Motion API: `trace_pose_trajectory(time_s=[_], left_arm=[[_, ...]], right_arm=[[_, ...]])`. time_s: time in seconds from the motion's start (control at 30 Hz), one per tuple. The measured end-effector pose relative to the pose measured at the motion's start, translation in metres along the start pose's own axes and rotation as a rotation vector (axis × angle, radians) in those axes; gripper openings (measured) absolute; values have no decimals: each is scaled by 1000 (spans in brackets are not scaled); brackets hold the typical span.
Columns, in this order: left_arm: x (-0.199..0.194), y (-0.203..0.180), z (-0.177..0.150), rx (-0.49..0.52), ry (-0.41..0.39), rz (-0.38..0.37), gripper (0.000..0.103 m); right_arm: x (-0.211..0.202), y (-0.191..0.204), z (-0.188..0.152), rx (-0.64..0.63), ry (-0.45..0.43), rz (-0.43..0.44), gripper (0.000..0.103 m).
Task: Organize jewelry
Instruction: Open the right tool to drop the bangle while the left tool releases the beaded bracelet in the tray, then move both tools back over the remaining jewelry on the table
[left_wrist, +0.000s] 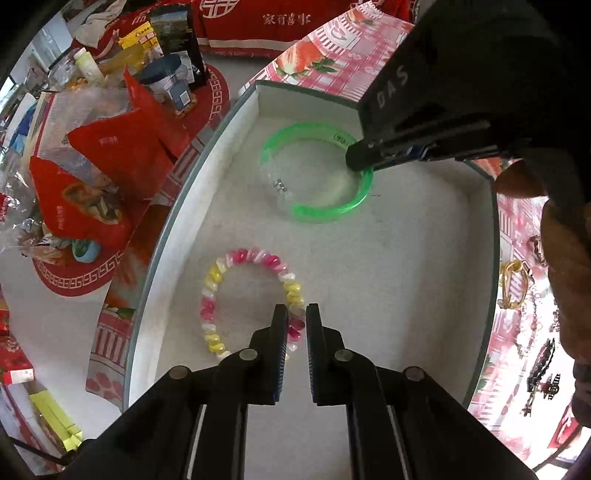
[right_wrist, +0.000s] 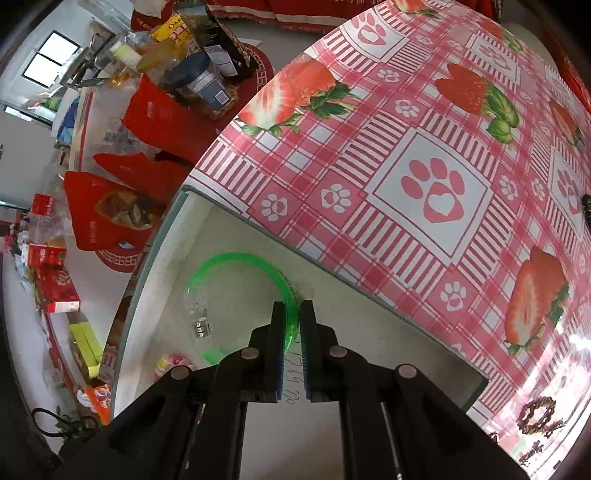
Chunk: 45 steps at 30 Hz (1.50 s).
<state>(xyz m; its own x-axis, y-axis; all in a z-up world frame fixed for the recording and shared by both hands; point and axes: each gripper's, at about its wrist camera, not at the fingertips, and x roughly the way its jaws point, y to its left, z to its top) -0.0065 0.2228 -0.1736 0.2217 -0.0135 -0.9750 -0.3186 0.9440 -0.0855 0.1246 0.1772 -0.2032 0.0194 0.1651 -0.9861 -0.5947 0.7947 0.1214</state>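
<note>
A shallow white box (left_wrist: 255, 110) lies on the strawberry tablecloth. Inside it a pink, yellow and white spiral bracelet (left_wrist: 225, 273) lies near me. My left gripper (left_wrist: 296, 314) is shut on its right side. A green translucent bangle (left_wrist: 325, 214) with a clear clasp part lies further in. My right gripper (left_wrist: 364, 162) reaches in from the right and is shut on the bangle's rim. In the right wrist view the right gripper (right_wrist: 293, 310) pinches the green bangle (right_wrist: 236, 256) low in the box (right_wrist: 177, 214).
Gold and dark jewelry pieces (left_wrist: 513, 284) lie on the tablecloth (left_wrist: 517, 229) right of the box; a brown beaded piece (right_wrist: 537, 415) shows too. Red bags (left_wrist: 122, 147), jars and packets crowd a side table at the left.
</note>
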Motion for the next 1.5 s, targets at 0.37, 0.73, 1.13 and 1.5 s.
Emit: trace_pose_trajectory(time_s=[0.37,0.73,1.13,1.5], left_arm=[[-4,-4,3,18,22,80,16],[-9,-11,10,54,36,114,16],[-23,-21,18,36,18,136,103],[-47,-36,18,97,10,175,103]], right_arm=[[-34,-4,-7,35,-32,91,50],[-86,-34,-51,153,-94,138,57],[-107,-93,-101,281,-96,87,57],[-125,-128,-133,351,-117,65,82]])
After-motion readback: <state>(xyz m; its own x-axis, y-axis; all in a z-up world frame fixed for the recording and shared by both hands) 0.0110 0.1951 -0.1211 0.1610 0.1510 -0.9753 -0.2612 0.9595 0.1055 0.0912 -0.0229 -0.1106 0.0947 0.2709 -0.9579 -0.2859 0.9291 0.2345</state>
